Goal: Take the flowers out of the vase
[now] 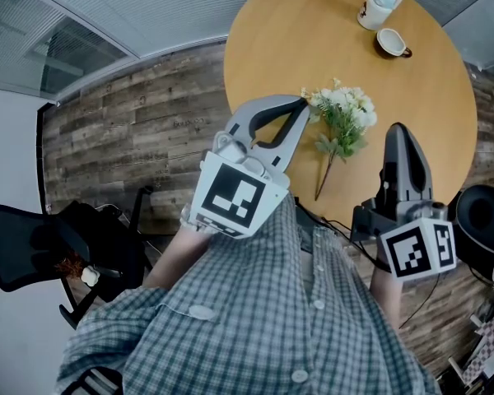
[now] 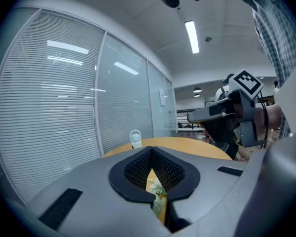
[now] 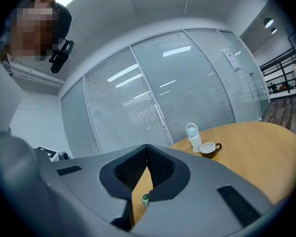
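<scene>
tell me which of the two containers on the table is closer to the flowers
The low brown cup with the white inside. The taller white container stands beyond it, farther from the flowers.

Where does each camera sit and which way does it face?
Head view: head-mounted, steeply down at table and flowers; shirt, left gripper, right gripper show.
Left gripper view: on that gripper, along its shut jaws across the table; right gripper shows.
Right gripper view: on that gripper, along its shut jaws toward the mug; the person's head shows.
Both gripper views share the white container.
</scene>
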`<action>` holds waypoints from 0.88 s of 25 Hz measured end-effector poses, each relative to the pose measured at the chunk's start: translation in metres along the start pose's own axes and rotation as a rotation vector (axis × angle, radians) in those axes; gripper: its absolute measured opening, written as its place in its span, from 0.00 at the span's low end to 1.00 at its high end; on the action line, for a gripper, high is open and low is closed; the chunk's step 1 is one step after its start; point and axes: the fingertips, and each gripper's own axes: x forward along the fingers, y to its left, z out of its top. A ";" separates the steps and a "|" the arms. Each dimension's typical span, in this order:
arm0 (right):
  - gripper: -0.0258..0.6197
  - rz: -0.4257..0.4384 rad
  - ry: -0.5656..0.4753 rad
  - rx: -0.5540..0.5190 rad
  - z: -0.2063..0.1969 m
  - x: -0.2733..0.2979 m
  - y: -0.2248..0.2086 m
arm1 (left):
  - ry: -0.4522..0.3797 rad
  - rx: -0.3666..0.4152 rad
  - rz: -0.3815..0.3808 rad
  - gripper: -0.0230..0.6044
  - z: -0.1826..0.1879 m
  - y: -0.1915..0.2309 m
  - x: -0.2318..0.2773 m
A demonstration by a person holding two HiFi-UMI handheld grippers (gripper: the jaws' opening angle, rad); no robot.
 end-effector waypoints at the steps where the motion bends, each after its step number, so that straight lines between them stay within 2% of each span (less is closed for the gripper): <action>1: 0.06 0.000 0.001 0.000 0.000 0.000 0.000 | 0.001 0.000 0.000 0.05 0.000 0.000 0.000; 22: 0.06 -0.008 0.022 0.003 -0.008 0.001 0.000 | 0.008 0.001 -0.006 0.05 -0.002 -0.002 -0.002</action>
